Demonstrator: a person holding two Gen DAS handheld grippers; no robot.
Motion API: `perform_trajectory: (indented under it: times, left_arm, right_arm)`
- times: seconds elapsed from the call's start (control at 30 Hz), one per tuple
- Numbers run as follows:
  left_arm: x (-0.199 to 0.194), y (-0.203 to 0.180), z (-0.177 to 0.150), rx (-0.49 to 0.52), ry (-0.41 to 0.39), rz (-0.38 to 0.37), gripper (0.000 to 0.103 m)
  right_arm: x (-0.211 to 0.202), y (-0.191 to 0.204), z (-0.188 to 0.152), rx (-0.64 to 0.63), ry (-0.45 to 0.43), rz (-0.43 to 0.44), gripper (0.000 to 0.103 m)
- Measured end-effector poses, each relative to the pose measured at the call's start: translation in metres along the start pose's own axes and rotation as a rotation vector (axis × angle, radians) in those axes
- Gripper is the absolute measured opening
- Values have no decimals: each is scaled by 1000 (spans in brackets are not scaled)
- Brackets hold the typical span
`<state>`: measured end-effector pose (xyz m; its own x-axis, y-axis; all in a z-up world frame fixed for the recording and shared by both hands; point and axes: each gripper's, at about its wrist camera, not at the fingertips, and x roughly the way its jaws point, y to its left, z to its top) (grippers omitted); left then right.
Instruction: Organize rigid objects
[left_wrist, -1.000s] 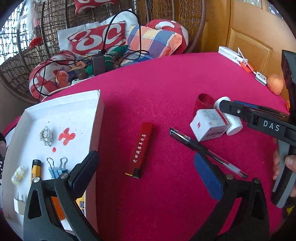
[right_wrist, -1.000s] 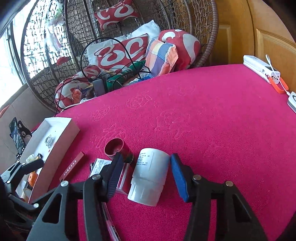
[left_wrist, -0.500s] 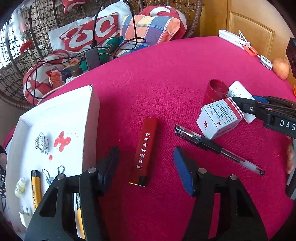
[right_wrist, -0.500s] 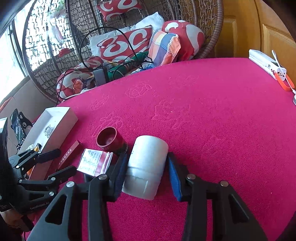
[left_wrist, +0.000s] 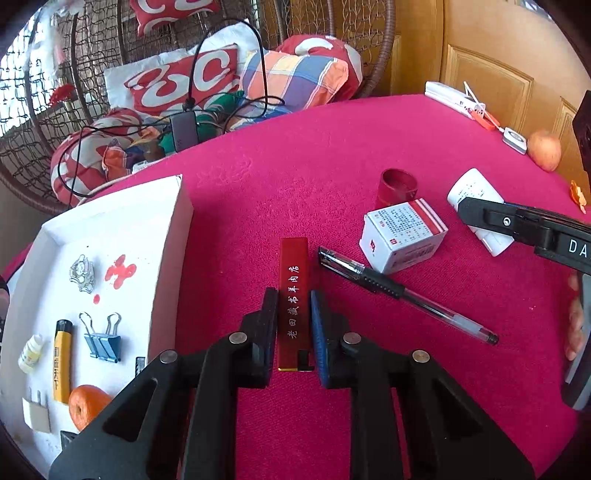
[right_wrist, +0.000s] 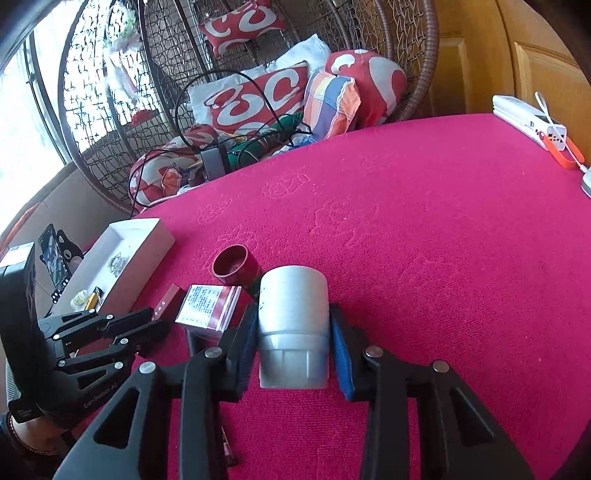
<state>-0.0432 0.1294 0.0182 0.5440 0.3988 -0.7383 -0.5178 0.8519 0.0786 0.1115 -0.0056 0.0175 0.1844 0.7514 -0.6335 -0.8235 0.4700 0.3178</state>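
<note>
A: What's just changed on your left?

B: My left gripper (left_wrist: 294, 325) was spread wide a second ago; its jaws have just closed and now pinch the red bar (left_wrist: 294, 301), lying on the counter (left_wrist: 332, 155) beside the white tray (left_wrist: 168, 258).

A: And the right?

B: My right gripper (right_wrist: 293, 350) has tightened onto the white bottle (right_wrist: 293, 325). Both look ready to lift toward the tray.

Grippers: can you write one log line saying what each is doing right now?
left hand-held gripper: shut on red bar | right hand-held gripper: closing on white bottle | white tray: waiting
</note>
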Motion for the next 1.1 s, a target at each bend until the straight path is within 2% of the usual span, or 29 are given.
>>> perform_trajectory:
  times: [0.3,0.43,1.1]
  left_arm:
    - [-70,-13,-1,-18,-201,-37,17]
    - [-92,-11,-2,-18,-253,-47,17]
    - [-139,55,-31,-171,-363,-31,17]
  right_arm:
    - [-67,20,-1,-9,-183,56,36]
    - [-87,38,3,-36,-237,79,36]
    - [-100,118,3,-188,-260,119,36]
